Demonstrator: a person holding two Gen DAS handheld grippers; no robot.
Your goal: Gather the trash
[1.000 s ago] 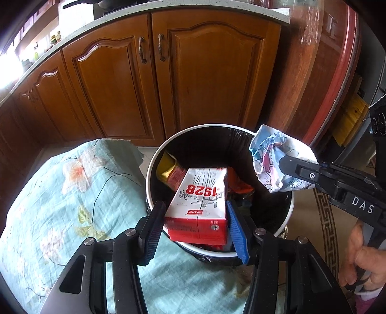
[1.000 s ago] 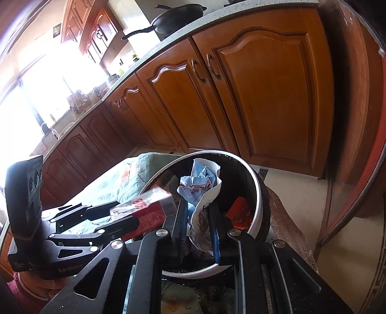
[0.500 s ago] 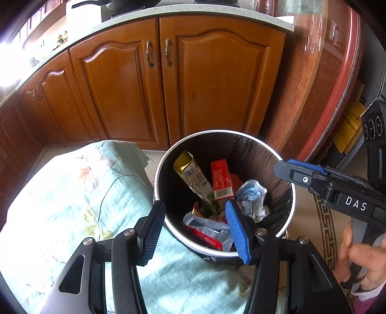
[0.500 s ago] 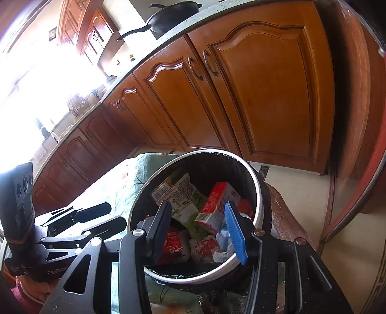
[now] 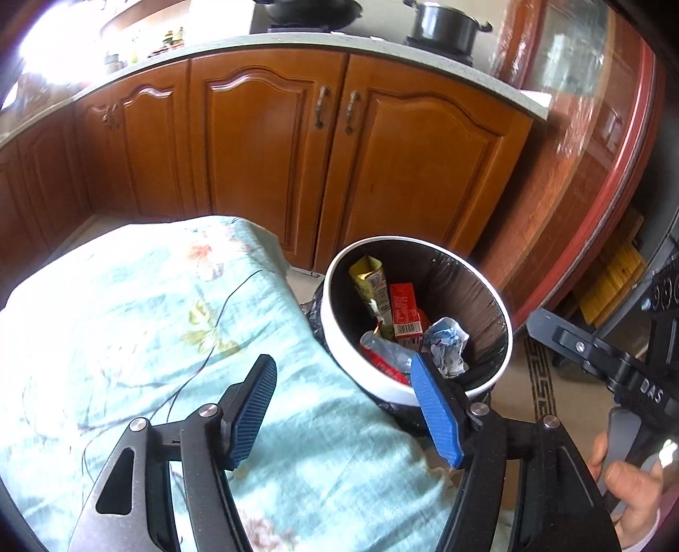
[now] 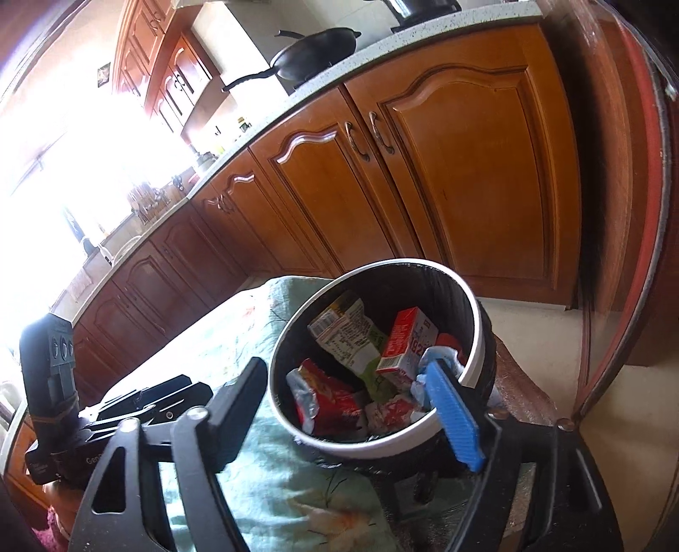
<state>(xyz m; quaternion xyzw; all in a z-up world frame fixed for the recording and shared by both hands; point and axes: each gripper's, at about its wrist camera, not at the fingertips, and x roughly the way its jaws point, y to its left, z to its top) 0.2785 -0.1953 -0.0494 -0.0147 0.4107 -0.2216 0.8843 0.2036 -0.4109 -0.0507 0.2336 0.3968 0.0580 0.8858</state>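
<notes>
A round white-rimmed trash bin [image 5: 339,339] [image 6: 382,443] with a black liner stands beside the cloth-covered surface. Inside lie a red carton [image 5: 403,312] [image 6: 405,344], a crumpled blue-white wrapper [image 5: 447,344], a yellow-green packet [image 5: 367,280] [image 6: 348,335] and red wrappers [image 6: 335,399]. My left gripper [image 5: 343,407] hovers over the cloth just left of the bin, jaws opening, nothing between them. My right gripper [image 6: 343,407] hangs over the bin's near rim, jaws opening wide, empty. The right gripper's body [image 5: 594,361] shows at the right of the left wrist view, with a hand [image 5: 632,492] on it.
A pale turquoise floral cloth [image 5: 148,331] [image 6: 276,480] covers the surface left of the bin. Wooden kitchen cabinets [image 5: 339,161] stand behind, with pots [image 5: 445,21] on the counter. A curved red-edged cabinet [image 5: 594,170] rises at right. A patterned rug [image 5: 539,373] lies on the floor.
Both grippers released their loads: the red carton and the blue-white wrapper dropped into the bin. Both jaws spread wider. The left gripper shifted left over the cloth; the right drew back.
</notes>
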